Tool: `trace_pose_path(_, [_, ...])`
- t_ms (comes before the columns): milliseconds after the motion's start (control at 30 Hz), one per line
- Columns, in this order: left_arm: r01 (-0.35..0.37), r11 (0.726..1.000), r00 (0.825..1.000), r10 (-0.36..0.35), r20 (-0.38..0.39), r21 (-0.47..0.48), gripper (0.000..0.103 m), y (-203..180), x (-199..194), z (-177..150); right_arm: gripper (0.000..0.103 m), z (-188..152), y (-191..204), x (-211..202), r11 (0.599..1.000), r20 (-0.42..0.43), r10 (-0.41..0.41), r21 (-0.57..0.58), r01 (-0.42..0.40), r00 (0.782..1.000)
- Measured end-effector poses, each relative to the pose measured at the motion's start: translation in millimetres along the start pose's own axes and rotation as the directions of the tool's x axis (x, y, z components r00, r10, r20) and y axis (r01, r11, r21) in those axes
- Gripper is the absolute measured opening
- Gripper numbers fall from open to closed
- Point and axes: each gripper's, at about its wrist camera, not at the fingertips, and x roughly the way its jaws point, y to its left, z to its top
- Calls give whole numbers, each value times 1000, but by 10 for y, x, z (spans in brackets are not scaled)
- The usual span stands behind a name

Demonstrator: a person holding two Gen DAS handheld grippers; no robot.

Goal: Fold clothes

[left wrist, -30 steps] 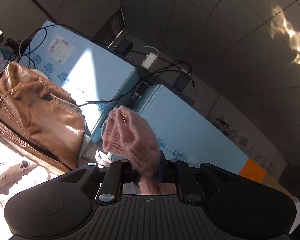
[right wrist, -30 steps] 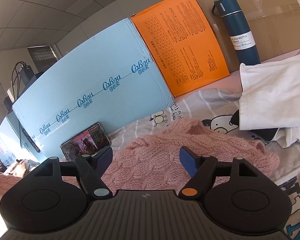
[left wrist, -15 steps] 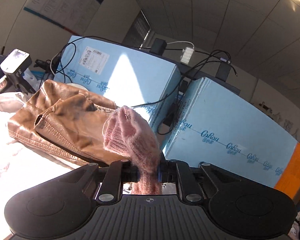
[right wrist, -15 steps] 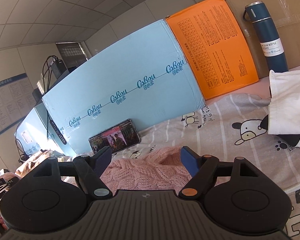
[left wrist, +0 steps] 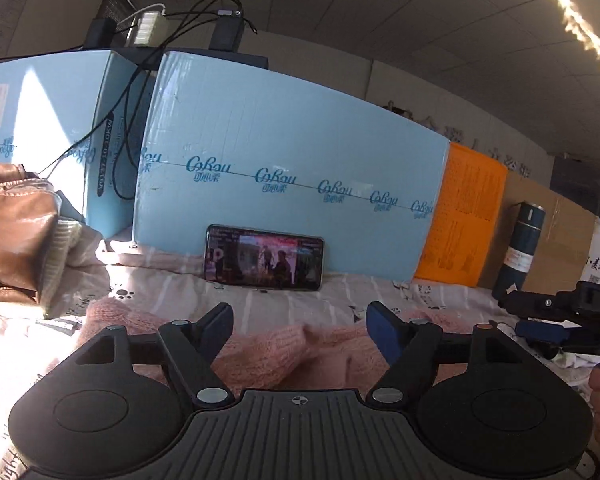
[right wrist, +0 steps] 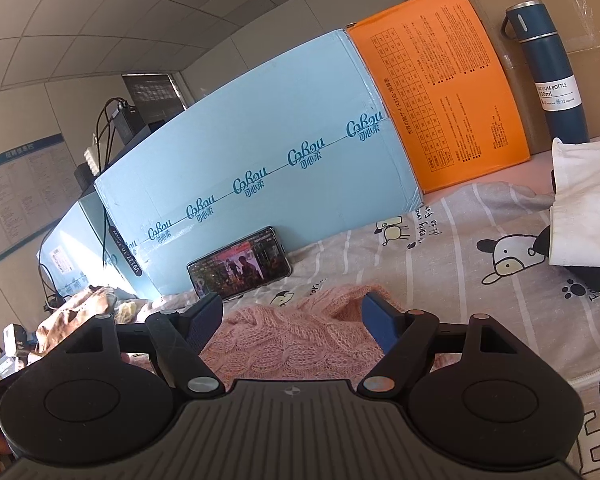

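With both claws spread wide and empty, you are between folds.
Your left gripper (left wrist: 300,326) and right gripper (right wrist: 292,312) hang over the pink sweater (right wrist: 296,340) bunched on the sheet (right wrist: 480,224); next, choose an edge to pinch.

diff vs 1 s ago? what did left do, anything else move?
The left claw let go of the pink sweater: it was shut on a knit end, now it is open over the sweater, which lies on the bedsheet. The right claw stayed open. Phone and bottle unchanged.
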Motion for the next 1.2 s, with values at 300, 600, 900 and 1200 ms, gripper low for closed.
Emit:
trace_pose_path(300, [154,971,985,-138,99,-183,89,295,-253,50,75,-32,50,13,999,-17,22,-27,-23,1000])
trace_pose_path(600, [-176,862,979,202,3,-474,95,1091,-540,-50,75,-76,176,31,990,-59,142,12,-142,988])
trace_pose_path(900, [-111,900,992,78,-96,-422,95,1081,-371,-186,75,-297,885,347,946,-286,322,124,-298,903])
trace_pose_path(1200, [-60,907,992,7,-127,-418,95,1067,-319,-252,69,-495,1024,949,935,-415,248,340,-104,875])
